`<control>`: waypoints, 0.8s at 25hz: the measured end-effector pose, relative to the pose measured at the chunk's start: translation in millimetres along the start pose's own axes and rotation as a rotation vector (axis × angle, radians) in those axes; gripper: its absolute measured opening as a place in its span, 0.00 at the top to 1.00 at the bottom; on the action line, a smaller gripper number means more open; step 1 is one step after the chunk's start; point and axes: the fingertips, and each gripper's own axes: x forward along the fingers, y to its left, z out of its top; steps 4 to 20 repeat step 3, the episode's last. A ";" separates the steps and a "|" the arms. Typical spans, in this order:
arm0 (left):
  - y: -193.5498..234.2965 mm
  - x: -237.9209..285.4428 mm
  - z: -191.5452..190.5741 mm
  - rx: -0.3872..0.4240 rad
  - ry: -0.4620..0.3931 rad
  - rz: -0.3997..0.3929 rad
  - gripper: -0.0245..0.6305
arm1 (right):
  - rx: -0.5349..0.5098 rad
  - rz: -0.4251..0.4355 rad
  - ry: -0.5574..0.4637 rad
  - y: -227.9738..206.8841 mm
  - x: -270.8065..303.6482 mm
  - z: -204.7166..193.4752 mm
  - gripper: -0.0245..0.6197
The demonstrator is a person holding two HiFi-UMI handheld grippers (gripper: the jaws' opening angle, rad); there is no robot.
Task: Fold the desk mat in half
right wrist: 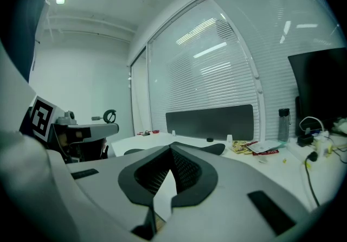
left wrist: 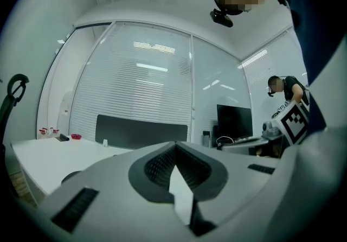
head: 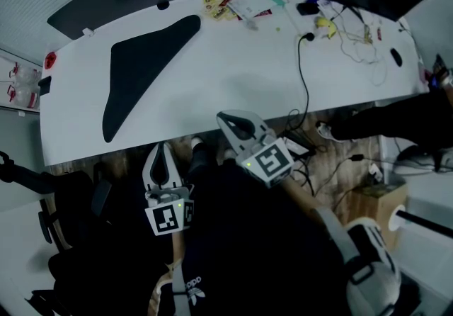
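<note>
- White desk (head: 233, 88) fills the top of your head view, with slatted blinds behind glass beyond it in both gripper views.
- Black desk mat (head: 141, 70) lies flat on the desk's left half, well apart from both tools. It tapers to a point, so I can't tell whether any part is already doubled over.
- Left gripper (head: 161, 148) hangs below the desk's near edge, jaws together on nothing.
- Right gripper (head: 228, 120) sits just under that edge, jaws also together and empty.
- First risk: reach in like this and the closed tips will only shove the mat. Spread them before you arrive.
- Second risk: a thin mat flat on a smooth top gives no lip, so a jaw may skate over it or push it toward the snack packets (head: 223, 4).
- Third risk: take two points that don't match and the halves will likely land skewed.
- Black cable (head: 304, 81) runs well to the right, so it looks like little threat.
</note>
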 end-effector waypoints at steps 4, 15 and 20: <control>2.2 -0.7 -1.0 0.003 0.005 -0.002 0.96 | 0.001 0.002 0.003 2.3 1.9 0.0 0.96; 2.2 -0.7 -1.0 0.003 0.005 -0.002 0.96 | 0.001 0.002 0.003 2.3 1.9 0.0 0.96; 2.2 -0.7 -1.0 0.003 0.005 -0.002 0.96 | 0.001 0.002 0.003 2.3 1.9 0.0 0.96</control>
